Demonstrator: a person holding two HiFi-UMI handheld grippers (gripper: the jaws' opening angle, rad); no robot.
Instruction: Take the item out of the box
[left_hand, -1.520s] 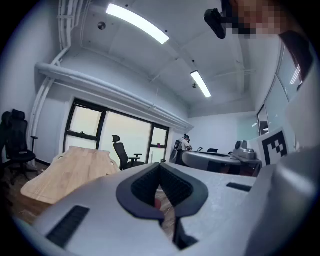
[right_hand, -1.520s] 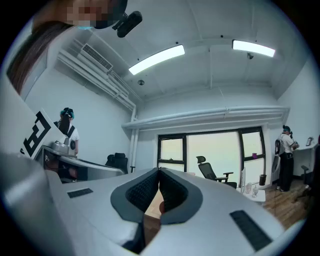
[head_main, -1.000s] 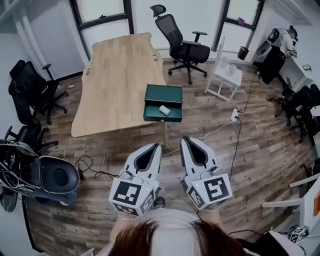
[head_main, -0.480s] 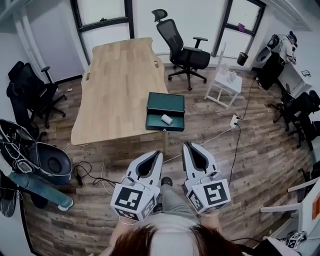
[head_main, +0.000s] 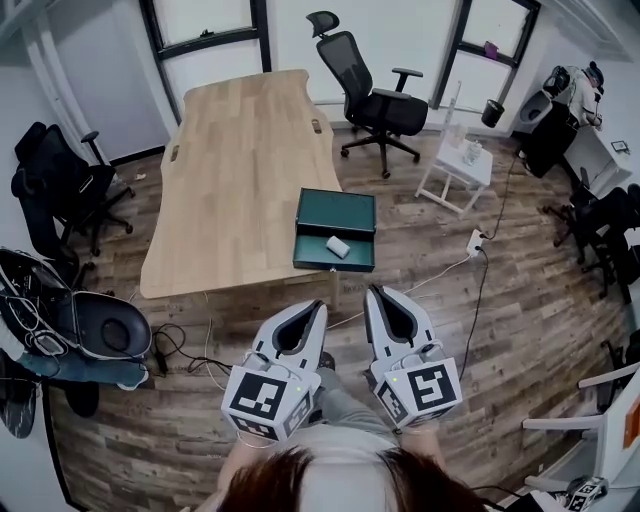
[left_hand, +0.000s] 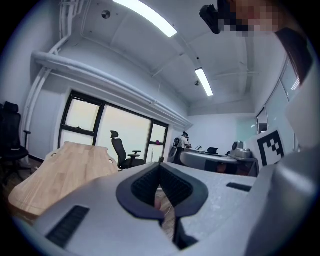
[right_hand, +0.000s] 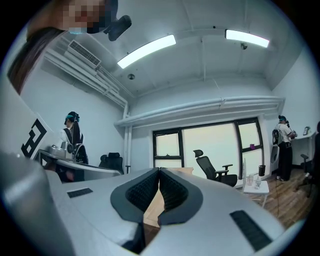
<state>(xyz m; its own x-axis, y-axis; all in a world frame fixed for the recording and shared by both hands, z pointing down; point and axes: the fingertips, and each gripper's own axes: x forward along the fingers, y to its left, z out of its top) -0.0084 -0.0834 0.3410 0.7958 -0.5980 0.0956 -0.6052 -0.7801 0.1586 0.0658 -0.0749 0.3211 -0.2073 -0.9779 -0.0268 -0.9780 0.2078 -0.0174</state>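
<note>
A dark green open box (head_main: 335, 232) sits at the near right corner of a long wooden table (head_main: 235, 170). A small white cylinder-like item (head_main: 338, 246) lies in its lower half. My left gripper (head_main: 312, 306) and right gripper (head_main: 378, 294) are held side by side near my body, well short of the table, both shut with nothing between the jaws. In the left gripper view the jaws (left_hand: 161, 170) meet; in the right gripper view they (right_hand: 159, 175) also meet, pointing toward the table and windows.
Black office chairs stand beyond the table (head_main: 365, 95) and at the left (head_main: 60, 185). A white side table (head_main: 455, 165) is at the right, with a power strip and cable (head_main: 474, 243) on the wood floor. A helmet-like dark object (head_main: 100, 335) lies at left.
The view has shifted forward a little toward the table; the box now appears slightly lower and to the right. Both grippers keep their pose and stay shut.
</note>
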